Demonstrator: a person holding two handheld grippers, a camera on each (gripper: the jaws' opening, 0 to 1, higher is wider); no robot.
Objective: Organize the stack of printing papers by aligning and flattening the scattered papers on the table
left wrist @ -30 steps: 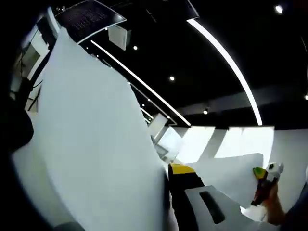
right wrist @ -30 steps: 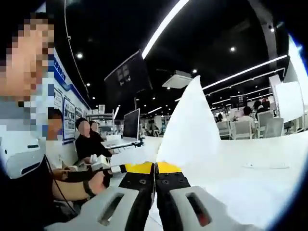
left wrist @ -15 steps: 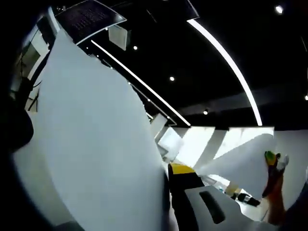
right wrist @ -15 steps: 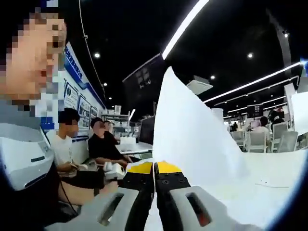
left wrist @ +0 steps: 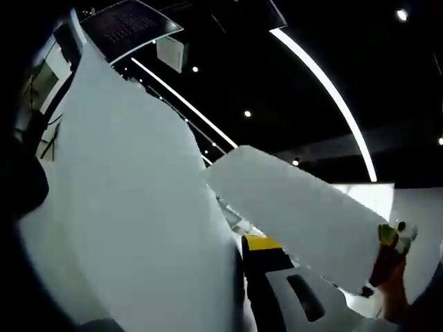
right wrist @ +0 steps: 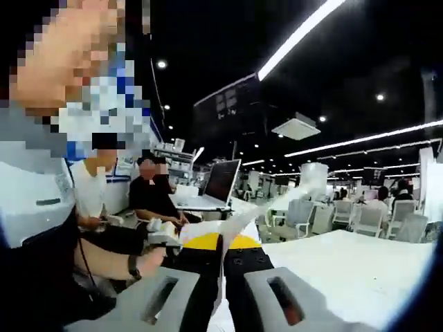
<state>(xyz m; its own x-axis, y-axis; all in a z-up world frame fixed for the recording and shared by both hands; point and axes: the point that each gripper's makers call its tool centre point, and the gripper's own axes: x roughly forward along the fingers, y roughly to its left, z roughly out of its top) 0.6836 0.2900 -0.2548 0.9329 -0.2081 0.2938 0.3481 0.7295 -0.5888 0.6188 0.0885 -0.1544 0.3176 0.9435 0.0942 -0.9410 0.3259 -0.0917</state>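
No brand, label or writing can be read in either view; wall posters at the left of the right gripper view are too blurred to make out. In the left gripper view the left tongs (left wrist: 243, 243) rise from the bottom edge with a yellow tip, clamped on a large white sheet of paper (left wrist: 131, 207) that stands up and covers the left half of the view, its long axis running up toward the top left. The other end of the paper (left wrist: 297, 214) curls over as a long band slanting from the centre down to the right, where the right tongs (left wrist: 391, 238), with a green and white tip, pinch it in a person's hand. In the right gripper view the right tongs (right wrist: 222, 242) are closed together with the sheet (right wrist: 259, 211) seen edge-on between their yellow tips, running away up to the right. Beyond lies a white tabletop (right wrist: 346, 263). The room is a large dark-ceilinged hall with long strip lights (right wrist: 297, 34), a hanging screen (right wrist: 232, 104), a monitor (right wrist: 221, 181), seated people (right wrist: 156, 200) at the left and white chairs (right wrist: 367, 218) at the right.
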